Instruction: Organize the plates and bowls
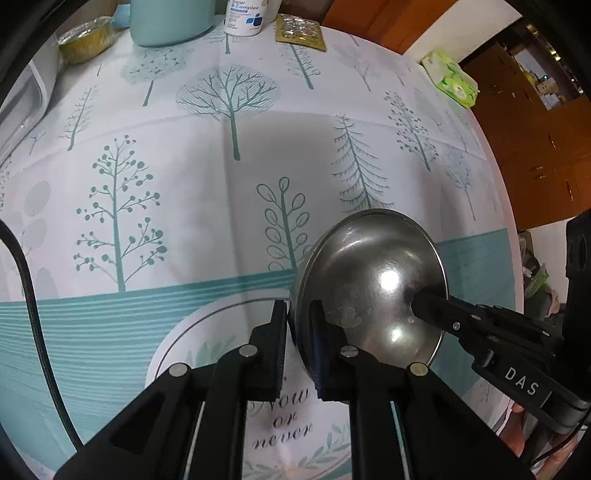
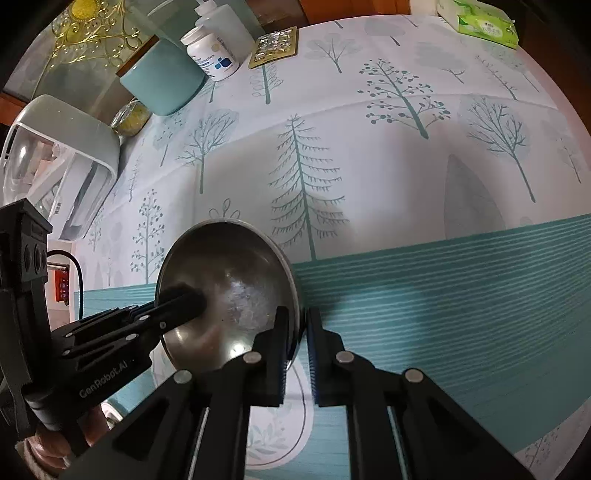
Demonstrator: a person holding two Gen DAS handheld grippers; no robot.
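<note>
A shiny steel bowl point(image 1: 373, 273) is held above the tablecloth point(image 1: 184, 166), tipped on edge. My left gripper point(image 1: 299, 325) is shut on its left rim. My right gripper point(image 2: 297, 332) is shut on the opposite rim of the same bowl point(image 2: 229, 273). Each gripper shows in the other's view: the right one point(image 1: 424, 302) reaches in from the right, the left one point(image 2: 192, 299) from the left. No other plates or bowls are in view.
At the table's far edge stand a teal canister point(image 2: 162, 85), a white pill bottle point(image 2: 212, 55), a gold blister pack point(image 2: 273, 46), a jar point(image 2: 131, 118) and a green tissue pack point(image 2: 484, 22). A white appliance point(image 2: 62, 162) sits at the left. Wooden cabinets point(image 1: 535, 147) are beyond the right edge.
</note>
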